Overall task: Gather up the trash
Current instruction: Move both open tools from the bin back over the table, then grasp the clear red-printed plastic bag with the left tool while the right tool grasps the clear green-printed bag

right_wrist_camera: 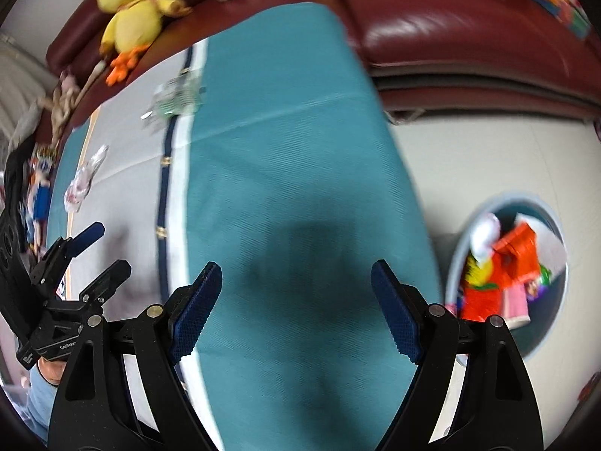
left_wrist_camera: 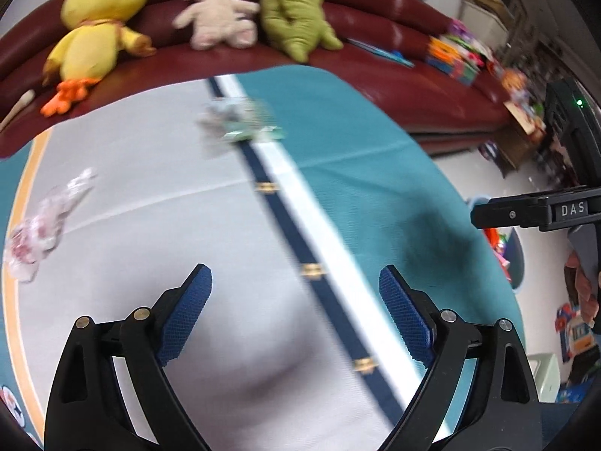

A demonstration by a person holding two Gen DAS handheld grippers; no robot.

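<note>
Left gripper and right gripper — jaws released, nothing between them. Two wrappers — a green one and a clear crumpled one — lie on the tablecloth, the bin beside it.

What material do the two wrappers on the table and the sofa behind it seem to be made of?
Pinkish wrapper: thin clear plastic film, probably; it is see-through and crinkled. Greenish wrapper: likely glossy plastic or foil with print, but blur leaves it open. Sofa: dark red leather or imitation leather; smooth, with bright glare.
</note>
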